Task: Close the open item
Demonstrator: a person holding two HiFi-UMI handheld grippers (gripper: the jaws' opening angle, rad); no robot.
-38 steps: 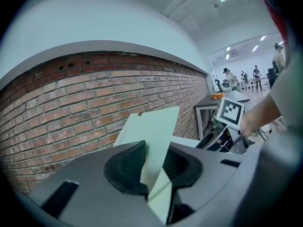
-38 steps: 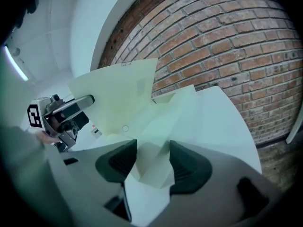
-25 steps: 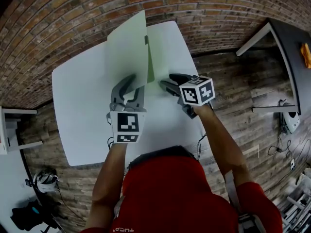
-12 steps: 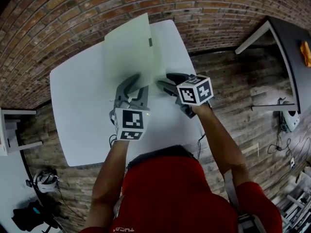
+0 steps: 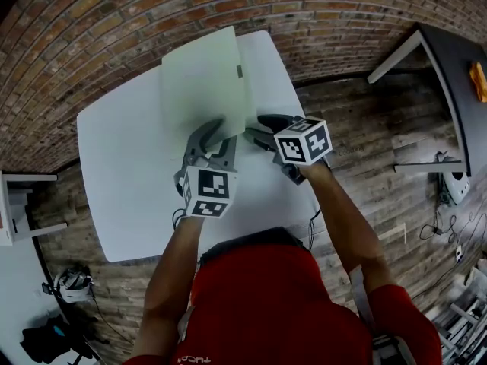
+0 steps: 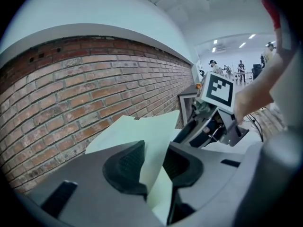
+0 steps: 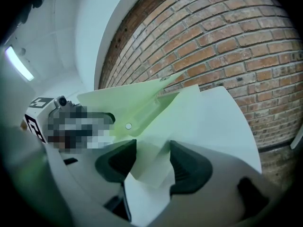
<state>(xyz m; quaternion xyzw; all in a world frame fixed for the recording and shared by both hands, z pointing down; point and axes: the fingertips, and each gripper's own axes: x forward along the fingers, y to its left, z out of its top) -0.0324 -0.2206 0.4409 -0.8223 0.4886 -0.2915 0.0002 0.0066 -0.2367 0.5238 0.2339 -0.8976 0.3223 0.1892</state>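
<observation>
So, on the white table [image 5: 122, 173] the pale green folder [image 5: 202, 82] sat on the far half, close to the brick wall [image 5: 114, 21]. Its cover had been standing almost straight up a second earlier and was now tipped over nearly flat onto the bottom sheet [image 7: 165, 126], so I'd say the closing was basically done, with just the last bit of drop left.

The left gripper [image 5: 219, 131] was at the cover's near edge. Its jaws had just been easing apart, with the cover lying loose between them rather than pinched. The right gripper [image 5: 255, 126] was just beside it, clenched on the near corner of the bottom sheet as far as I could see, pinning it.

The folder's far edge ran right up near the table's far edge, so no room that way. Plenty of bare table to the left and toward the person for backing out.
</observation>
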